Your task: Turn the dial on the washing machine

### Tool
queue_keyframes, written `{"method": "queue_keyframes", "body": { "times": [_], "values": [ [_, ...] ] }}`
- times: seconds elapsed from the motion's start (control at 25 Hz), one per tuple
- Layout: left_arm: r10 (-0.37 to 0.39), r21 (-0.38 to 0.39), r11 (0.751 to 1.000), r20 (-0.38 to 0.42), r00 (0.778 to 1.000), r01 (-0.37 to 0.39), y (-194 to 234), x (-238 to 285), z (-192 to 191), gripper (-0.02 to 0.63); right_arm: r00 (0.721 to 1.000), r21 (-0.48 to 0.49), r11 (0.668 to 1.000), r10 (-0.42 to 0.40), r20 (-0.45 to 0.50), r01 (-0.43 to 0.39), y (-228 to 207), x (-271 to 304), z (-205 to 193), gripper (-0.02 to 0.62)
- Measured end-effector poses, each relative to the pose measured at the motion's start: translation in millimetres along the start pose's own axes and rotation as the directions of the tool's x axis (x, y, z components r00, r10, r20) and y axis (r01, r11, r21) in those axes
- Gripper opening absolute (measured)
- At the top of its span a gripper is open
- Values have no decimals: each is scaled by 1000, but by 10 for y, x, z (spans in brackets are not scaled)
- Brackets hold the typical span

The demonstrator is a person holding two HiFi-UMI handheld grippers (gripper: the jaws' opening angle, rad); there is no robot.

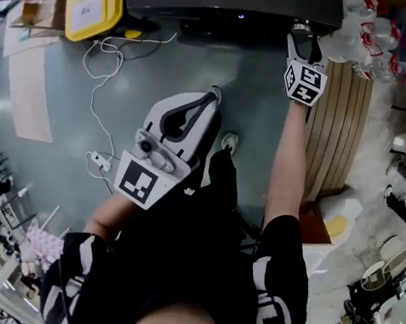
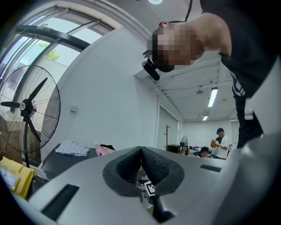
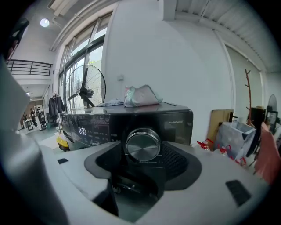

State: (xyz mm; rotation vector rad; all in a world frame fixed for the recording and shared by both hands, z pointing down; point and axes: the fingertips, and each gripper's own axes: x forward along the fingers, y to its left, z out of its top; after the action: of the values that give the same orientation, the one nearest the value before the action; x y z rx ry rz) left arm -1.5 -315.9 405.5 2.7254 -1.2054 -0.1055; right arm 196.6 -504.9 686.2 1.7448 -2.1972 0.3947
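Dial (image 3: pixel 142 145) on washing machine (image 3: pixel 88 125) front panel, centred between right gripper (image 3: pixel 143 165) jaws. Jaws spread wide, pads clear of dial, nothing gripped. Left gripper (image 2: pixel 141 154) well back from machine, jaws together, empty.

- We see a glossy grey floor (image 1: pixel 257 90).
- High white walls (image 3: pixel 175 66) close in the room.
- Tall windows (image 3: pixel 83 57) let in daylight on one side.
- A standing fan (image 2: pixel 26 107) is in front of the windows.
- Farther back, we see lit strip lights (image 2: pixel 214 96) on the ceiling and a coat stand (image 2: pixel 167 134).
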Motion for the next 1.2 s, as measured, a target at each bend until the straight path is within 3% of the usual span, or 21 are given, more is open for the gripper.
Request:
{"method": "queue_keyframes", "body": {
  "times": [0.16,0.24,0.32,0.4,0.44,0.48,0.52,0.6,0.68,0.72,0.76,0.8,0.88,0.92,0.96,1.04,1.08,1.12,1.16,1.2],
  "values": [
    [24,-16,1000,-17,1000,-24,179,73,-148,21,1000,-48,999,-1,-3,1,-37,255,-45,302],
    [32,-22,999,-18,999,-33,243,95,-189,21,1000,-27,1000,5,16,-5,-53,303,-30,300],
    [35,-27,999,-16,999,-36,269,99,-214,21,998,117,992,40,44,-45,-82,308,-38,290],
    [35,-34,999,-13,999,-36,254,87,-227,21,993,359,927,87,76,-109,-138,295,-77,290],
    [35,-37,999,-11,999,-36,235,80,-230,21,992,426,896,93,91,-123,-157,280,-85,290],
    [34,-40,999,-11,999,-34,215,71,-232,21,992,435,893,83,95,-117,-162,263,-82,290],
    [32,-41,999,-12,999,-32,201,62,-235,21,994,387,918,62,85,-91,-150,251,-74,295],
    [28,-40,999,-13,1000,-28,193,44,-241,21,999,178,984,4,35,-10,-87,256,-58,316],
    [27,-39,999,-15,1000,-27,185,29,-252,21,999,42,999,-35,6,35,-56,277,-54,293],
    [28,-40,999,-15,1000,-28,176,24,-259,21,1000,73,997,-24,6,23,-73,280,-59,291],
    [29,-42,999,-15,999,-29,161,18,-266,21,1000,182,983,12,17,-15,-108,277,-70,290],
    [29,-45,999,-16,999,-30,146,12,-275,21,997,344,936,59,44,-70,-155,269,-85,290],
    [30,-52,998,-16,999,-31,135,-2,-291,21,984,632,755,117,132,-174,-222,262,-95,288],
    [30,-55,998,-16,999,-31,139,-11,-296,21,981,676,713,113,155,-189,-227,264,-94,290],
    [30,-56,998,-15,999,-31,143,-20,-296,21,986,635,755,89,143,-161,-216,264,-97,291],
    [26,-53,998,-14,1000,-26,140,-33,-281,21,998,374,927,13,67,-37,-152,262,-80,319],
    [23,-50,998,-14,1000,-24,138,-36,-273,21,999,241,970,-19,41,9,-116,265,-52,319],
    [22,-48,999,-14,1000,-23,140,-37,-272,21,999,154,988,-38,29,33,-90,270,-24,312],
    [23,-49,999,-14,1000,-24,147,-38,-277,21,999,128,991,-39,26,36,-81,278,-10,304],
    [24,-52,998,-15,1000,-25,157,-38,-287,21,999,168,986,-21,30,16,-88,285,-13,291]
  ]
}}
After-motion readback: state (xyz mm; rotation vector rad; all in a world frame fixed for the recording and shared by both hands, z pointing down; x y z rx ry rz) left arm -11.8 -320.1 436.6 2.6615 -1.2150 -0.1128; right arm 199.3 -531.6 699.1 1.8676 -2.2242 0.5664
